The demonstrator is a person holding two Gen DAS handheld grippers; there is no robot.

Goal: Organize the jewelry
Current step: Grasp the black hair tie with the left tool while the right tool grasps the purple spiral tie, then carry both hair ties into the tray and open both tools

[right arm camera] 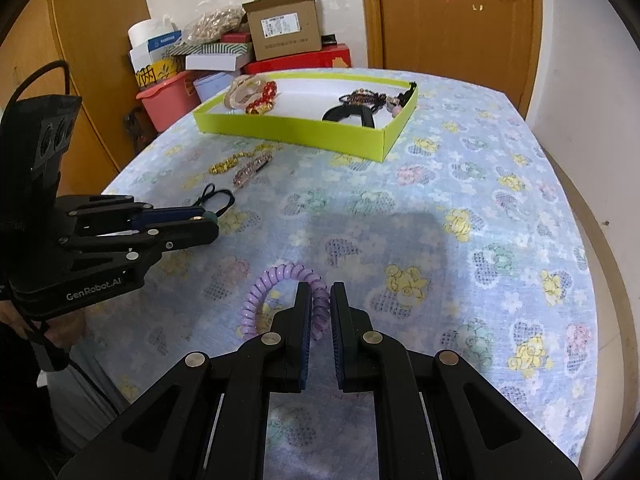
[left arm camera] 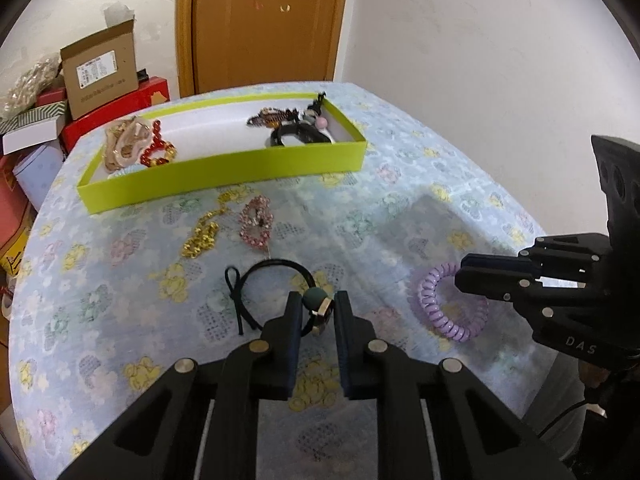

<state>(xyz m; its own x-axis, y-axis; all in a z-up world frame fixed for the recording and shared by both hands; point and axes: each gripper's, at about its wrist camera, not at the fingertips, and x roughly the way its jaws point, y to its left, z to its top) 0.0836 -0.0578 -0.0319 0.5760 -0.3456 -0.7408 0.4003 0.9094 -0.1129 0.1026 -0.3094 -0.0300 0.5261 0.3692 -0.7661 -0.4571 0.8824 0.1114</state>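
My left gripper (left arm camera: 317, 305) is shut on the green bead of a black hair tie (left arm camera: 276, 268), low over the flowered tablecloth; it also shows in the right wrist view (right arm camera: 211, 222). My right gripper (right arm camera: 320, 292) is closed around one side of a purple spiral hair tie (right arm camera: 276, 276), which lies on the cloth; the hair tie also shows in the left wrist view (left arm camera: 440, 312). A lime green tray (left arm camera: 224, 174) at the far side holds red beads (left arm camera: 158, 148), a beige piece and dark hair accessories (left arm camera: 296, 130). A gold chain (left arm camera: 204, 228) and a pink rhinestone clip (left arm camera: 256, 220) lie before the tray.
Cardboard and red boxes (left arm camera: 100, 76) are stacked beyond the table's far left edge. A wooden door (left arm camera: 264, 24) stands behind. The table's right edge (right arm camera: 592, 216) curves close to a white wall.
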